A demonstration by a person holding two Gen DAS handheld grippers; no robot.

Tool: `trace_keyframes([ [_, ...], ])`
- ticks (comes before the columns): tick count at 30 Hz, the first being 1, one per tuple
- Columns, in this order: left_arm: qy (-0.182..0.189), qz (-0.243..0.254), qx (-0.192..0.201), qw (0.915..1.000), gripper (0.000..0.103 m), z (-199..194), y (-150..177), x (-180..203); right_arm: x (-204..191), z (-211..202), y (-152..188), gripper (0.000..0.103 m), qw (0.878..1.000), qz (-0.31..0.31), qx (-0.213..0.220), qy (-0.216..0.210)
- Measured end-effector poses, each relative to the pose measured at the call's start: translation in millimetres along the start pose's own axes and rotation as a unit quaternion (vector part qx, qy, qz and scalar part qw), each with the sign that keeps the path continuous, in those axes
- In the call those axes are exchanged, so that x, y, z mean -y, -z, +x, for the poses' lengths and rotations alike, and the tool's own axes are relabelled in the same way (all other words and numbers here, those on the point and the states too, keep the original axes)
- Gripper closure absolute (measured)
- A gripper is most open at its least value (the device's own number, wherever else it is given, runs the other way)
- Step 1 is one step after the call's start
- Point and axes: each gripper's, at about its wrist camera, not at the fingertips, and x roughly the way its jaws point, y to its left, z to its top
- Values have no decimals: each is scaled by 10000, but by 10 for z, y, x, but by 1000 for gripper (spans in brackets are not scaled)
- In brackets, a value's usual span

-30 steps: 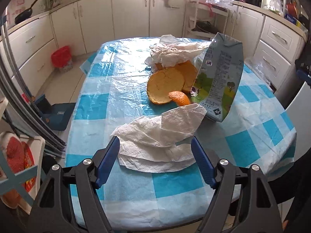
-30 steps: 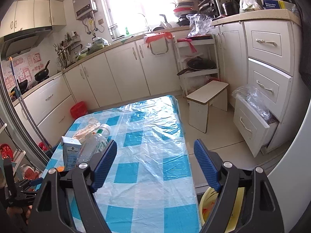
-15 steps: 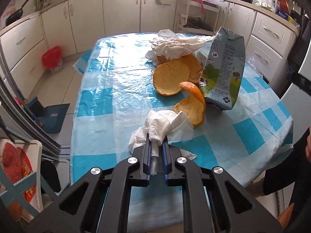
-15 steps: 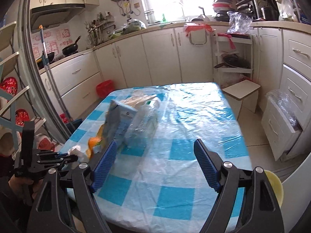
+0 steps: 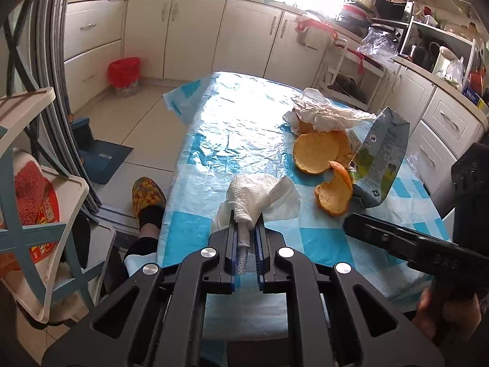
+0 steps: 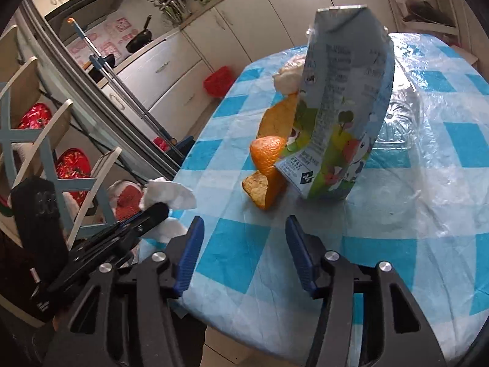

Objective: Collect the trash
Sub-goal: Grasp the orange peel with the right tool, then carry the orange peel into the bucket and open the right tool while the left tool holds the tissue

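Note:
My left gripper [image 5: 247,229] is shut on a crumpled white paper towel [image 5: 259,197] and holds it over the near left edge of the blue checked table [image 5: 232,128]. The towel also shows in the right wrist view [image 6: 169,194]. Orange peels [image 5: 331,197] lie beside a leaning milk carton [image 5: 380,160]. My right gripper [image 6: 244,244] is open and empty, just short of an orange peel [image 6: 266,174] and the carton [image 6: 339,104]. More crumpled paper [image 5: 327,113] lies behind the peels. A clear plastic bottle [image 6: 400,116] lies behind the carton.
A red bin [image 5: 124,72] stands on the floor by the cabinets. A white and blue rack [image 5: 36,214] stands at the left. A person's slippered foot [image 5: 148,197] is by the table's left edge. A cabinet row [image 5: 214,33] runs along the back.
The left gripper shut on the paper towel and lifted it back and left off the table. The right gripper swung in close to the orange peel and carton, still open.

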Motion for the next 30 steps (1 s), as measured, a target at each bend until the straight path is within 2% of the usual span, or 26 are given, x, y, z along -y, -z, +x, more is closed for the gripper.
trace_keyframes([
  [6, 149, -31, -5, 9999, 94, 32, 13, -14, -65, 164, -73, 58, 9974, 64, 383, 615],
  [8, 189, -24, 2, 9998, 94, 36, 13, -9, -80, 210, -118, 63, 9962, 95, 462, 736],
  [10, 217, -12, 15, 9998, 94, 33, 17, -2, -62, 223, -153, 71, 9954, 148, 509, 792],
  [12, 242, -17, 19, 9997, 94, 39, 18, -7, -67, 246, -182, 88, 9956, 136, 481, 796],
  [14, 258, -33, 12, 9997, 94, 48, 23, -24, -66, 249, -184, 97, 9964, 43, 386, 759],
  [23, 231, 103, 40, 9997, 94, 46, 35, 37, -103, -93, 150, 97, 9989, -352, 94, 309],
  [26, 254, 289, 76, 9992, 94, -1, 30, 158, -23, -316, 271, 97, 9984, -427, 131, 336],
  [30, 496, 468, 65, 9976, 94, -108, 41, 401, 119, -645, 319, 97, 9976, -407, 323, 464],
])
